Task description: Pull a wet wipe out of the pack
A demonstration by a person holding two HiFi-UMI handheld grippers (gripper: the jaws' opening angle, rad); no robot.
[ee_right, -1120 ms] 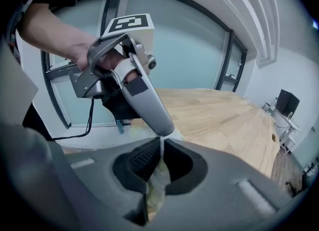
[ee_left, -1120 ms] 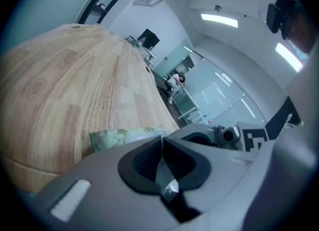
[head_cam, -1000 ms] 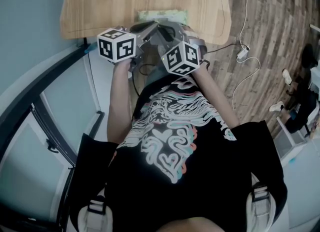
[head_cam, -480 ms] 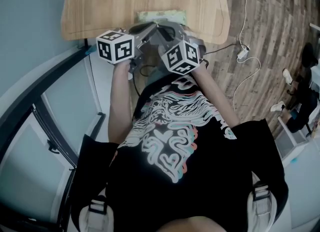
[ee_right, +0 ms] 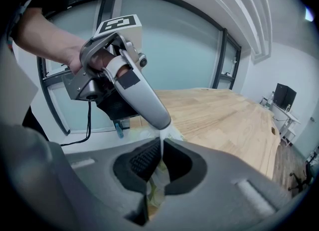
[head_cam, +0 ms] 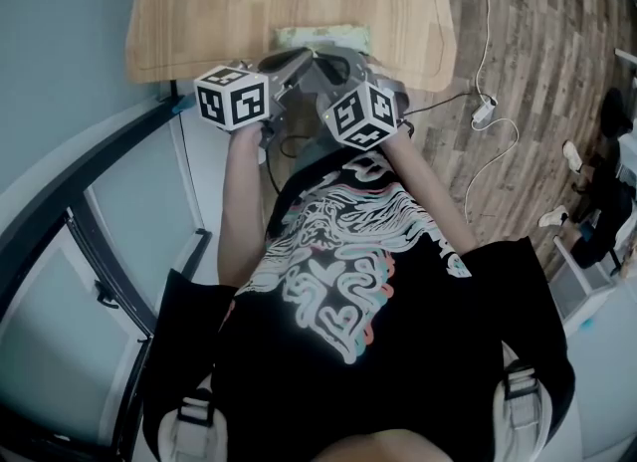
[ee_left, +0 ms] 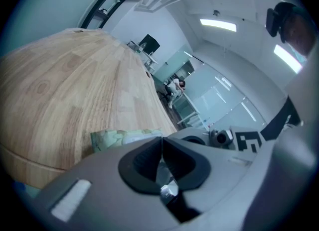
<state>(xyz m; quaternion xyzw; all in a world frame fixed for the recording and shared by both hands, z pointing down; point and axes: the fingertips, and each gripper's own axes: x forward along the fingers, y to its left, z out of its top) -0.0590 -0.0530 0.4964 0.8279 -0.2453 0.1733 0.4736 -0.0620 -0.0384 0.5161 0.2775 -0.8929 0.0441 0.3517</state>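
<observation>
At the near edge of the wooden table (head_cam: 199, 12), I saw the wipe pack (head_cam: 323, 34) lying flat with its long side across, toward 12 o'clock in my head view. Both grippers met just at its near edge, the left gripper (ee_left: 162, 148) angled in from 8 o'clock and the right gripper (ee_right: 160, 150) from 4 o'clock. Their tips were close together and both pointed down at the pack.

Left: pads were pressed together with a dark seam, and I saw nothing between them in the left gripper view. There the pack showed just past the jaws at 10 o'clock, and the right gripper's body sat at 3 o'clock.

Right: jaws were closed to a hairline with a thin white sheet pinched in the seam, the wet wipe (ee_right: 163, 132). It ran past the fingertips toward 12 o'clock and ended in a small white tuft right under the left gripper's tip. I couldn't tell whether that tip touched it. The green-patterned pack showed below the right jaws at 6 o'clock and just beyond the tuft at 1 o'clock.

A hand (ee_right: 92, 60) held the left gripper's handle at 10 o'clock in the right gripper view.
</observation>
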